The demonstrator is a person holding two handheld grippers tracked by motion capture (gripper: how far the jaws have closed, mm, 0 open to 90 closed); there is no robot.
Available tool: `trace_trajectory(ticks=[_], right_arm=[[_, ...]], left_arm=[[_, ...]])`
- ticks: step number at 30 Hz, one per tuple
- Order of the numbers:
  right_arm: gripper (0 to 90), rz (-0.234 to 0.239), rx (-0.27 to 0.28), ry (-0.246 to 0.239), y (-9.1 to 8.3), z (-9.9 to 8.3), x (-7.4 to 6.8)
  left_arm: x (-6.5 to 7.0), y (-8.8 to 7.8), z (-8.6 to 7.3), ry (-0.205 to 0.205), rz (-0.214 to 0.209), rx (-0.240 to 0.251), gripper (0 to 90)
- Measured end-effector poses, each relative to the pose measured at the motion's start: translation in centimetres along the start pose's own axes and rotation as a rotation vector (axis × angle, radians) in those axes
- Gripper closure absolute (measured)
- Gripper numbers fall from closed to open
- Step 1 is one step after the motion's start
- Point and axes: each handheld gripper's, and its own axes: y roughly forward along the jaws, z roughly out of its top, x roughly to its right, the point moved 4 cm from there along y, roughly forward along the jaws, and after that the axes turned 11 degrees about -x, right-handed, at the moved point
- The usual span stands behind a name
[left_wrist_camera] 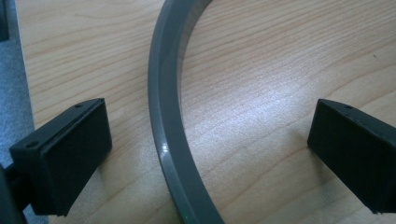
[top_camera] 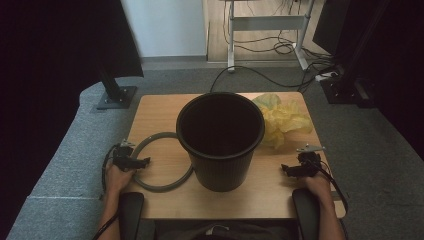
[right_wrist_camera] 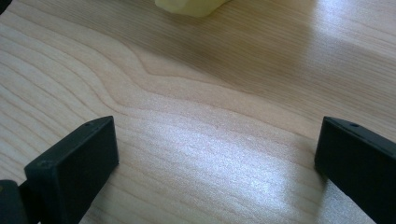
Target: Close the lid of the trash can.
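Left claw [top_camera: 142, 162]: held wide apart and released; in the left gripper view one jaw stands outside the grey ring [left_wrist_camera: 164, 135] and one inside it, so the band lies between them, untouched.
Right claw [top_camera: 285, 169]: also spread and released, nothing between the jaws, held low over bare wood at the near right of the desk [top_camera: 160, 107].
Grey ring, place: laid flat on the desk at the near left; its far arc runs up to the base of the black bin [top_camera: 220, 141], and whether the two touch cannot be told.
Grey ring, handling: judged to be a stiff, light plastic hoop with a smooth, glossy face, so a slip in the grip is possible. A thin band like this is best taken across its width at the near arc, where the jaws already straddle it; the far arc is crowded by the bin.
Black bin: stood upright mid-desk, open and dark inside; judged rigid and light, easily tipped if nudged at the rim.
Yellow bag [top_camera: 283, 119]: crumpled at the far right, just beside the bin; judged soft, thin and very light, best pinched at a raised fold.
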Motion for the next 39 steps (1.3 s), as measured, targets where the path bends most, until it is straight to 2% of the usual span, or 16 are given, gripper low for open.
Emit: trace_trajectory(ticks=[8,10,11,13,15,16,17,20,24,27,30,39], right_arm=[[0.0,0.0,0.0,0.0,0.0,0.0,0.0],[0.0,0.0,0.0,0.0,0.0,0.0,0.0],[0.0,0.0,0.0,0.0,0.0,0.0,0.0],[0.0,0.0,0.0,0.0,0.0,0.0,0.0],[0.0,0.0,0.0,0.0,0.0,0.0,0.0],[0.0,0.0,0.0,-0.001,0.0,0.0,0.0],[0.0,0.0,0.0,-0.001,0.0,0.0,0.0],[0.0,0.0,0.0,-0.001,0.0,0.0,0.0],[0.0,0.0,0.0,-0.001,0.0,0.0,0.0],[0.0,0.0,0.0,-0.001,0.0,0.0,0.0],[0.0,-0.001,0.0,0.0,0.0,0.0,0.0],[0.0,-0.001,0.0,0.0,0.0,0.0,0.0]], left_arm=[[0.0,0.0,0.0,-0.007,0.004,0.003,0.0],[0.1,-0.2,0.1,-0.001,0.0,0.005,2.8],[0.1,-0.3,0.1,0.001,-0.002,0.009,7.5],[0.0,-0.6,0.2,-0.013,0.003,0.017,22.3],[-0.2,-0.7,0.2,-0.019,0.006,0.02,28.1],[-0.3,-0.8,0.2,-0.028,0.011,0.021,34.2],[-0.4,-0.9,0.3,-0.047,0.02,0.021,44.4],[-0.9,-1.1,0.3,-0.08,0.03,0.019,58.0],[-1.1,-1.2,0.4,-0.104,0.039,0.003,74.4],[-0.8,-1.2,0.7,-0.116,0.061,-0.02,77.5],[-0.8,-1.3,0.8,-0.127,0.063,-0.036,77.9],[-1.1,-1.4,1.0,-0.15,0.03,-0.055,78.7]])
